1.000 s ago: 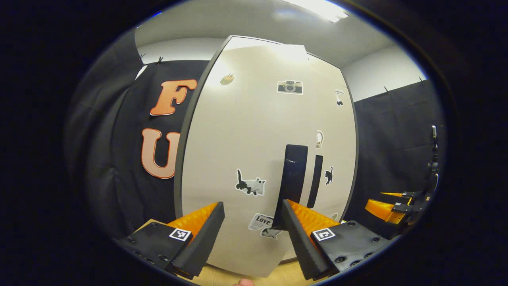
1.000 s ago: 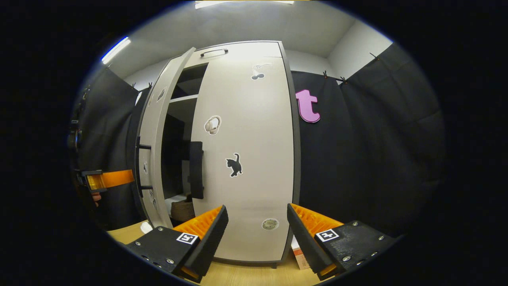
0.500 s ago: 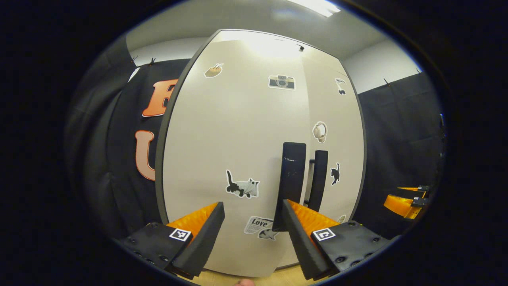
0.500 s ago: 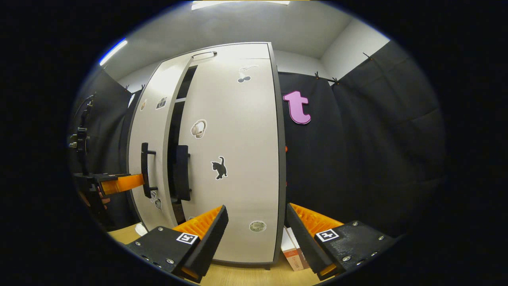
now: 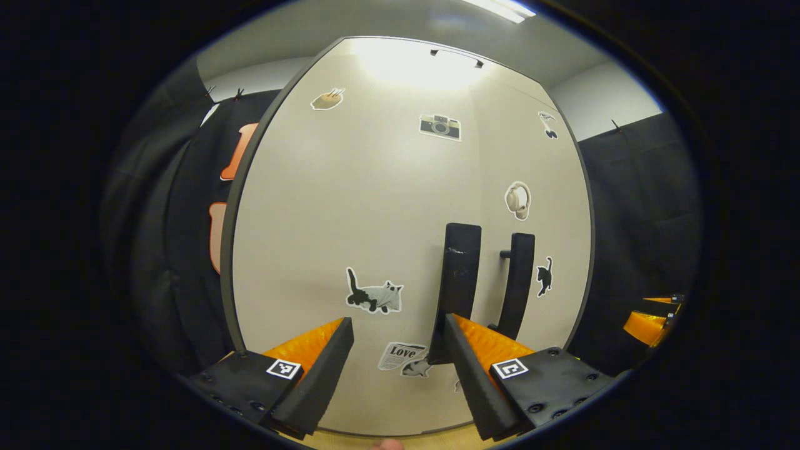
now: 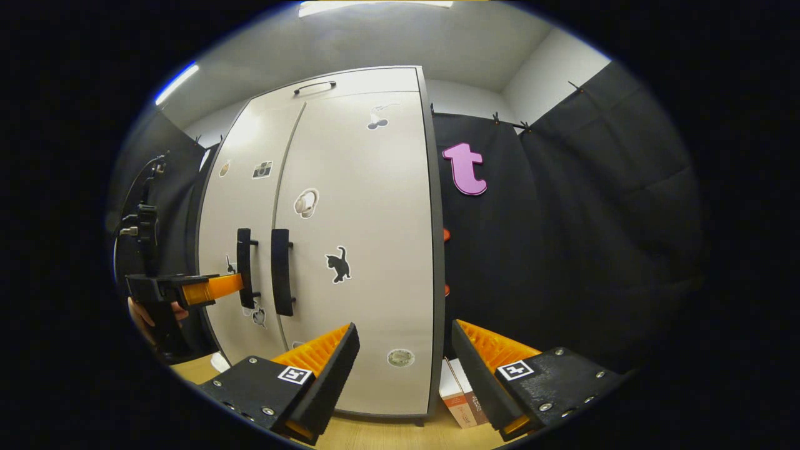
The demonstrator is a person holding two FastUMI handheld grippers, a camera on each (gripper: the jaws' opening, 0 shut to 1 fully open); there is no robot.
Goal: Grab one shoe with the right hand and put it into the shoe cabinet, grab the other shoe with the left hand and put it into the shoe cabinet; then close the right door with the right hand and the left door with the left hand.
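Observation:
The pale shoe cabinet (image 6: 375,219) stands with both doors flush. In the left gripper view the left door (image 5: 350,206) fills the middle, with its dark handle (image 5: 459,275) and the right door's handle (image 5: 517,275) side by side. My left gripper (image 5: 397,322) is open, close in front of the left door, with nothing between its fingers. The right gripper view shows the left gripper (image 6: 212,287) reaching the left door beside its handle (image 6: 244,265); I cannot tell if it touches. My right gripper (image 6: 405,326) is open, held back from the right door.
A small carton (image 6: 459,400) stands on the wooden surface (image 6: 387,434) at the cabinet's right foot. A small white item (image 6: 220,361) lies near its left foot. Black cloth walls flank the cabinet. A hand (image 6: 140,312) holds the left gripper.
The left door has swung shut, closing the dark gap that showed the shelves. My left gripper followed the door inward. The right gripper has hardly moved.

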